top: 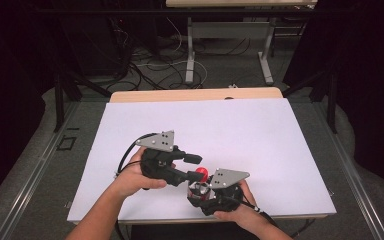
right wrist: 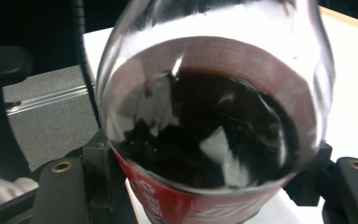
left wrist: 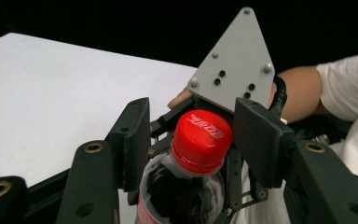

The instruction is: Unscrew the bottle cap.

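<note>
Near the front edge of the table: two hand-held grippers are meeting over a white sheet (top: pixel 240 130), at about 6 o'clock in the high view.

Bottle: a clear plastic bottle (right wrist: pixel 214 135) of dark drink with a red label is sitting between the two grippers, its red cap (left wrist: pixel 201 140) pointing toward the left gripper.

Right gripper: the right gripper (top: pixel 214 196) is clamping the bottle's body. In the right gripper view its black jaws are pressing against the bottle at 9 and 3 o'clock, and the bottle is looming large and close.

Left gripper: the left gripper (left wrist: pixel 191 140) is standing wide, its two padded jaws flanking the cap at 9 and 3 o'clock. A gap is showing on each side, so the pads (left wrist: pixel 137 135) are not touching the cap.

Grey plate: the right gripper's three-cornered plate (left wrist: pixel 235 63) is rising just behind the cap, at 12 o'clock in the left gripper view.

Hands: the person's left hand (top: pixel 132 177) is gripping the left gripper from 7 o'clock; the right hand (top: pixel 242 212) is holding the right gripper from 5 o'clock.
</note>
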`<move>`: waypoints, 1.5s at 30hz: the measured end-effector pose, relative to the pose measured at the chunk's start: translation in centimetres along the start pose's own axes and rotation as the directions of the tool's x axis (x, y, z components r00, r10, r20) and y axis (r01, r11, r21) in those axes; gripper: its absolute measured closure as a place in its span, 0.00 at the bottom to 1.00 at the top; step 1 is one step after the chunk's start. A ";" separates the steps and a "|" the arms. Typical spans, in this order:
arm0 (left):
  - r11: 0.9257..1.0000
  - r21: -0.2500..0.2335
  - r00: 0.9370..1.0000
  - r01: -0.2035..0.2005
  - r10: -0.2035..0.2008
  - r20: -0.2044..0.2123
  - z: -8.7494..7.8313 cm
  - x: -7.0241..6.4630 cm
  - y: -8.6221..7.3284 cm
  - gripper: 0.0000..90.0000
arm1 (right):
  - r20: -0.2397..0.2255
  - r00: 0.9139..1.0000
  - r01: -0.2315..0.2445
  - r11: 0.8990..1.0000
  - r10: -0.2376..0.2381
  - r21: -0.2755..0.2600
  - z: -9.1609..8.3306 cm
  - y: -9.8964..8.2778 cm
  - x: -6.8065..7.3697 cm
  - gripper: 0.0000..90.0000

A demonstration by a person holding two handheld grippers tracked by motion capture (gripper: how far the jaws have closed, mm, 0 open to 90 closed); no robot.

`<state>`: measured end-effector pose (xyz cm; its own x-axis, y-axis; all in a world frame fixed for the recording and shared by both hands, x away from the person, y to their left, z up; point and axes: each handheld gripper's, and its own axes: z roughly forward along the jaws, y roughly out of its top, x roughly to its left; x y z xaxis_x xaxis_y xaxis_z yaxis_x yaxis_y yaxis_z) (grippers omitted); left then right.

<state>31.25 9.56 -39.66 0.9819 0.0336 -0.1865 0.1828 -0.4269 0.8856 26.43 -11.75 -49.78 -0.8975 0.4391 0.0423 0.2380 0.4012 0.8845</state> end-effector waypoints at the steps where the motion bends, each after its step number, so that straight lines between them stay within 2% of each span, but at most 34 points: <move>1: 1.000 0.000 1.000 -0.003 0.003 0.015 0.1 0.0 0.0 0.53 | -0.010 1.000 0.006 1.000 -0.006 0.003 0.0 0.0 0.0 0.32; 6: 1.000 0.017 0.998 -0.010 0.009 0.059 0.6 -0.1 0.0 0.61 | -0.049 0.998 0.026 1.000 -0.026 0.008 0.0 0.1 0.3 0.32; 9: 0.999 0.031 0.998 -0.022 0.020 0.055 0.7 -0.3 0.1 0.67 | -0.048 0.998 0.033 0.999 -0.033 0.004 0.1 0.1 0.4 0.32; 14: 1.000 0.026 1.000 -0.015 0.015 -0.017 0.8 -0.9 0.2 0.68 | -0.038 0.999 0.016 1.000 -0.016 0.016 0.0 0.0 0.3 0.32; 15: 1.000 0.022 0.999 -0.013 0.013 -0.035 0.8 -1.0 0.2 0.68 | -0.022 1.000 0.015 1.000 -0.015 0.015 0.0 0.1 0.3 0.32; 18: 1.000 0.016 0.995 0.002 0.000 -0.098 1.2 -1.5 0.3 0.68 | 0.015 1.000 0.004 1.000 -0.004 0.004 0.1 0.0 0.2 0.32; 20: 1.000 0.023 0.989 0.008 -0.005 -0.149 1.4 -1.8 0.3 0.68 | 0.035 0.999 -0.018 1.000 0.018 0.008 0.1 0.0 0.0 0.32; 22: 1.000 0.019 0.978 0.020 -0.015 -0.208 1.7 -2.3 0.4 0.68 | 0.046 0.999 -0.027 1.000 0.027 0.009 0.1 -0.1 -0.1 0.32; 23: 1.000 0.016 0.969 0.026 -0.022 -0.245 2.0 -2.6 0.4 0.68 | 0.071 0.997 -0.031 0.999 0.030 0.016 0.1 -0.1 -0.2 0.32; 24: 0.999 0.013 0.962 0.034 -0.029 -0.273 2.2 -2.9 0.4 0.68 | 0.071 0.997 -0.031 0.999 0.030 0.016 0.1 -0.1 -0.2 0.32; 25: 0.999 0.004 0.951 0.047 -0.044 -0.306 2.5 -3.2 0.5 0.68 | 0.089 0.996 -0.029 0.999 0.027 0.016 0.0 -0.2 -0.4 0.32; 27: 0.999 0.002 0.929 0.045 -0.041 -0.367 3.0 -3.8 0.6 0.68 | 0.107 0.994 -0.038 0.999 0.037 0.013 0.1 -0.2 -0.5 0.32; 28: 0.999 -0.003 0.915 0.045 -0.042 -0.401 3.2 -4.0 0.6 0.68 | 0.111 0.993 -0.035 0.999 0.033 0.022 0.0 -0.2 -0.5 0.32; 30: 0.999 -0.011 0.892 0.050 -0.050 -0.448 3.6 -4.4 0.7 0.68 | 0.131 0.990 -0.055 0.998 0.054 0.009 0.0 -0.2 -0.5 0.32; 31: 0.997 -0.035 0.876 0.070 -0.078 -0.476 4.0 -4.7 0.6 0.68 | 0.130 0.990 -0.064 0.998 0.062 0.015 0.0 -0.2 -0.5 0.32; 33: 0.994 -0.054 0.849 0.093 -0.108 -0.517 4.4 -5.1 0.6 0.68 | 0.145 0.988 -0.065 0.998 0.060 0.024 0.0 -0.2 -0.6 0.32; 35: 0.988 -0.086 0.814 0.129 -0.155 -0.560 4.7 -5.4 0.5 0.68 | 0.167 0.984 -0.071 0.997 0.068 0.011 0.1 -0.3 -0.7 0.32; 36: 0.986 -0.094 0.803 0.137 -0.166 -0.573 4.8 -5.4 0.5 0.69 | 0.170 0.983 -0.076 0.997 0.072 0.016 0.1 -0.3 -0.7 0.32; 38: 0.985 -0.099 0.794 0.142 -0.173 -0.584 5.1 -5.5 0.5 0.68 | 0.177 0.981 -0.082 0.996 0.077 0.021 0.1 -0.4 -0.8 0.32; 39: 0.985 -0.101 0.794 0.141 -0.173 -0.583 5.1 -5.5 0.5 0.68 | 0.180 0.981 -0.080 0.997 0.075 0.022 0.1 -0.4 -0.8 0.32; 40: 0.987 -0.095 0.799 0.133 -0.163 -0.579 5.2 -5.5 0.6 0.68 | 0.180 0.981 -0.082 0.996 0.077 0.021 0.1 -0.4 -0.8 0.32; 41: 0.986 -0.097 0.797 0.133 -0.165 -0.581 5.1 -5.5 0.6 0.68 | 0.178 0.981 -0.082 0.996 0.077 0.020 0.1 -0.4 -0.8 0.32; 42: 0.986 -0.099 0.798 0.137 -0.169 -0.578 5.1 -5.5 0.6 0.68 | 0.180 0.981 -0.078 0.997 0.073 0.021 0.1 -0.4 -0.8 0.32; 43: 0.986 -0.093 0.802 0.135 -0.164 -0.574 5.0 -5.4 0.6 0.68 | 0.184 0.980 -0.076 0.997 0.072 0.018 0.1 -0.4 -0.9 0.32; 44: 0.988 -0.081 0.810 0.132 -0.155 -0.566 5.0 -5.3 0.7 0.68 | 0.187 0.980 -0.077 0.997 0.072 0.019 0.1 -0.4 -0.8 0.32; 45: 0.989 -0.073 0.810 0.128 -0.147 -0.568 4.8 -5.3 0.7 0.68 | 0.177 0.982 -0.077 0.997 0.072 0.022 0.1 -0.4 -0.8 0.32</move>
<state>25.93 4.75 -40.11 0.7964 0.6034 -0.0393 0.3105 -0.3523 0.8829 27.14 -12.19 -50.18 -0.7980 0.6022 0.0228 0.3147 0.3840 0.8680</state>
